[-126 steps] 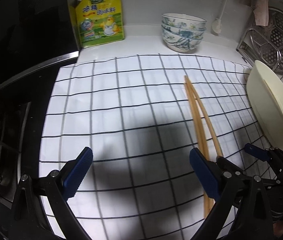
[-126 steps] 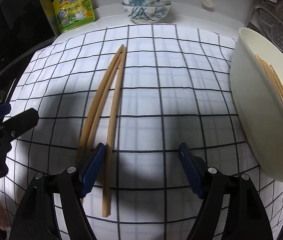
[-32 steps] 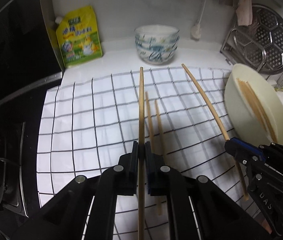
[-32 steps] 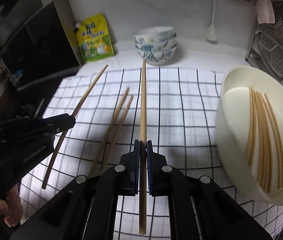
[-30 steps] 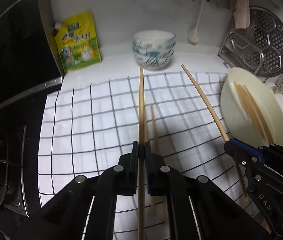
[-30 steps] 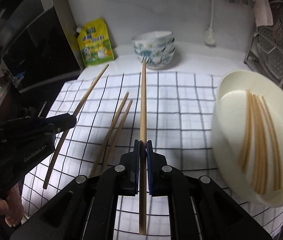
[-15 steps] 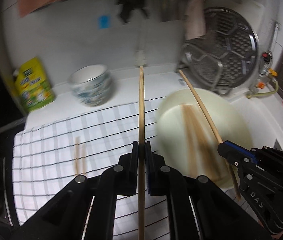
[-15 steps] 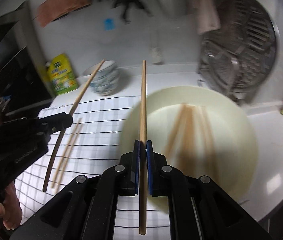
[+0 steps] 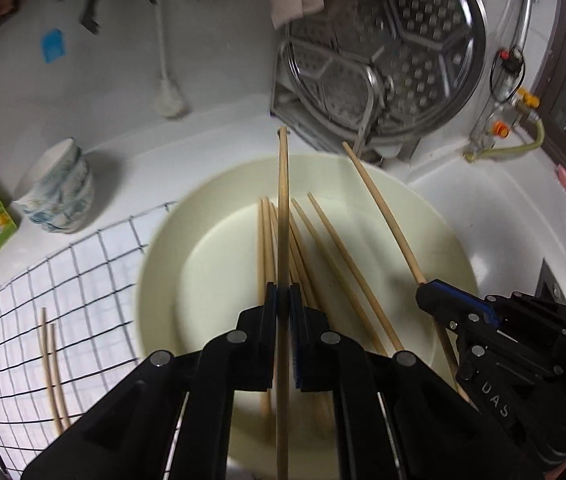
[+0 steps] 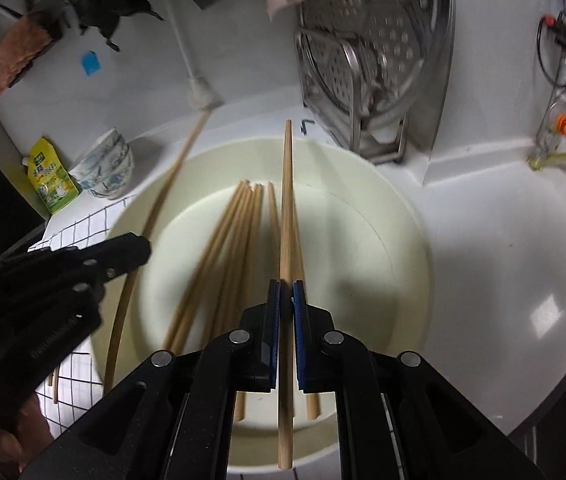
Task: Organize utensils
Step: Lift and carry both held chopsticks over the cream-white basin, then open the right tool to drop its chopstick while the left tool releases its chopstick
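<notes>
Now both tongs hang over the cream bowl (image 9: pixel 163 240), each clenched on one chopstick, so a release should drop it among the chopsticks in the bowl (image 10: pixel 219 248). Left tongs (image 9: pixel 281 304) grip the left chopstick (image 9: pixel 283 208); right tongs (image 10: pixel 286 300) grip the right chopstick (image 10: pixel 286 208). Two loose chopsticks (image 9: pixel 51 364) remain on the checked cloth (image 9: pixel 83 280) at left. Far off, the steamer rack (image 9: pixel 383 52) crowds the bowl's rim; the worktop (image 10: pixel 503 240) at right lies open.

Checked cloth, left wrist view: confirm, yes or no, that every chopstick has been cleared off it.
No: two chopsticks lie side by side on the checked cloth, left of the cream bowl.
</notes>
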